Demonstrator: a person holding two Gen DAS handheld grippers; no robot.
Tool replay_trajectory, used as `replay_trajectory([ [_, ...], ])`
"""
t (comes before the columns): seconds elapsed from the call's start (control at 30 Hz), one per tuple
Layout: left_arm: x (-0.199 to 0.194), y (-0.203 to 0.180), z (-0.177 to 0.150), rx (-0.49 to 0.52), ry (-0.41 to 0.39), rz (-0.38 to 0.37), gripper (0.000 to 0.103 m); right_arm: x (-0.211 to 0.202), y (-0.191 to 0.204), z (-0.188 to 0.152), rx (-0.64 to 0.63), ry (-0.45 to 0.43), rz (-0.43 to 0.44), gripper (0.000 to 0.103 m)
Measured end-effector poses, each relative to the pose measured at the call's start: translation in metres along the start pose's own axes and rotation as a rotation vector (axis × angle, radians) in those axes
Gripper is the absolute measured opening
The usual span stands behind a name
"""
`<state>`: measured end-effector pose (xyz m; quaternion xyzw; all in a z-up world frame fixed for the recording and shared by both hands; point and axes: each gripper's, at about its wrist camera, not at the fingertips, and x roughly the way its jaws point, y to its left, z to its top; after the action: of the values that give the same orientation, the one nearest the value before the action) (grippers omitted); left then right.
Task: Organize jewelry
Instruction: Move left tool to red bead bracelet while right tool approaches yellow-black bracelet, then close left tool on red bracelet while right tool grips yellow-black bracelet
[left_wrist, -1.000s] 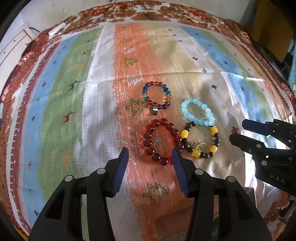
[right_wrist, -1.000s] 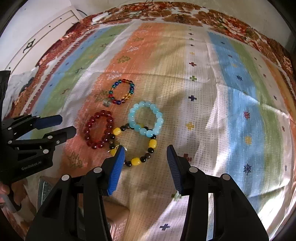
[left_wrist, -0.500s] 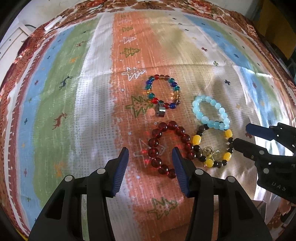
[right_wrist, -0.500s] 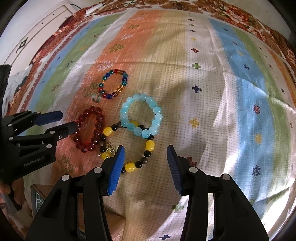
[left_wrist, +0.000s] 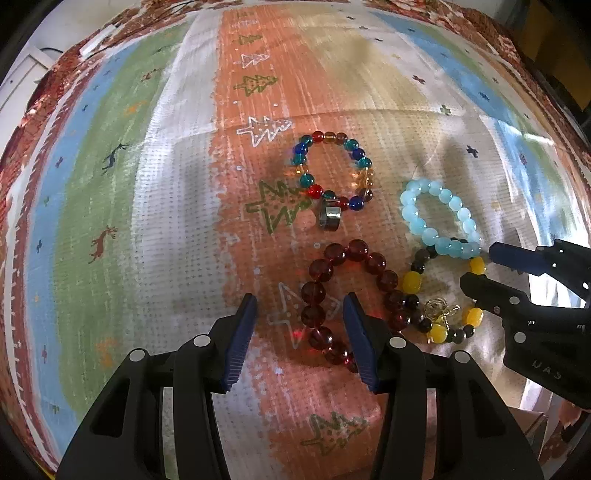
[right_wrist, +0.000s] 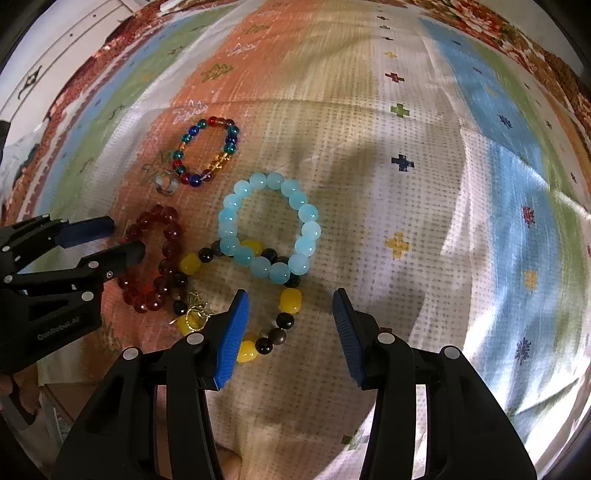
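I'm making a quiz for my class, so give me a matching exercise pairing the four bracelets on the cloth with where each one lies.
Things:
1. dark red bracelet
2. light blue bracelet
3. multicoloured bracelet
4. yellow and black bracelet

Places:
A. farthest from both grippers, a silver ring beside it
B. partly between the left gripper's fingers
C. overlapping the yellow and black one's far edge
D. partly between the right gripper's fingers

Pairs: 1-B, 2-C, 3-A, 4-D

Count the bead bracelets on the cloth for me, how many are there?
4. The multicolour bracelet lies farthest away, the pale blue bracelet to its right, the dark red bracelet nearest the left gripper, the yellow-and-black bracelet by the right gripper.
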<state>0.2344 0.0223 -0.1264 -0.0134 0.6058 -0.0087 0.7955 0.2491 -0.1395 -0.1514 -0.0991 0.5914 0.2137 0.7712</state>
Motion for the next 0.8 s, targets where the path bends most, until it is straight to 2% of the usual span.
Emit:
replay_trajectory([
  [0.3, 0.003, 0.0, 0.001, 0.005, 0.005, 0.001, 0.047, 0.007, 0.005, 0.007, -0.023, 0.003, -0.024, 0.047],
  [0.37, 0.005, 0.001, 0.001, 0.011, 0.003, 0.011, 0.044, 0.008, 0.007, 0.007, -0.037, 0.002, -0.03, 0.047],
  [0.4, 0.004, 0.001, 0.001, 0.016, -0.001, 0.017, 0.04, 0.009, 0.008, 0.007, -0.037, 0.002, -0.029, 0.047],
  [0.43, 0.004, 0.001, 0.001, 0.025, -0.006, 0.02, 0.03, 0.008, 0.008, 0.007, -0.037, 0.003, -0.026, 0.045],
  [0.47, 0.005, 0.0, 0.001, 0.034, -0.009, 0.02, 0.026, 0.008, 0.008, 0.004, -0.039, 0.005, -0.021, 0.039],
  [0.5, 0.005, 0.0, 0.0, 0.044, -0.011, 0.016, 0.018, 0.007, 0.009, 0.002, -0.042, 0.005, -0.016, 0.034],
  [0.53, 0.005, -0.002, -0.001, 0.049, -0.011, 0.014, 0.013, 0.007, 0.011, 0.002, -0.047, 0.005, -0.011, 0.025],
  [0.57, 0.005, -0.003, -0.001, 0.06, -0.014, 0.02, 0.013, 0.008, 0.013, 0.001, -0.055, 0.006, -0.004, 0.019],
  [0.63, 0.004, -0.006, -0.002, 0.074, -0.017, 0.027, 0.013, 0.008, 0.014, 0.0, -0.062, 0.004, 0.001, 0.014],
  [0.8, -0.005, -0.003, -0.002, 0.058, -0.025, 0.009, 0.013, 0.004, 0.015, -0.002, -0.057, -0.011, 0.018, 0.012],
])
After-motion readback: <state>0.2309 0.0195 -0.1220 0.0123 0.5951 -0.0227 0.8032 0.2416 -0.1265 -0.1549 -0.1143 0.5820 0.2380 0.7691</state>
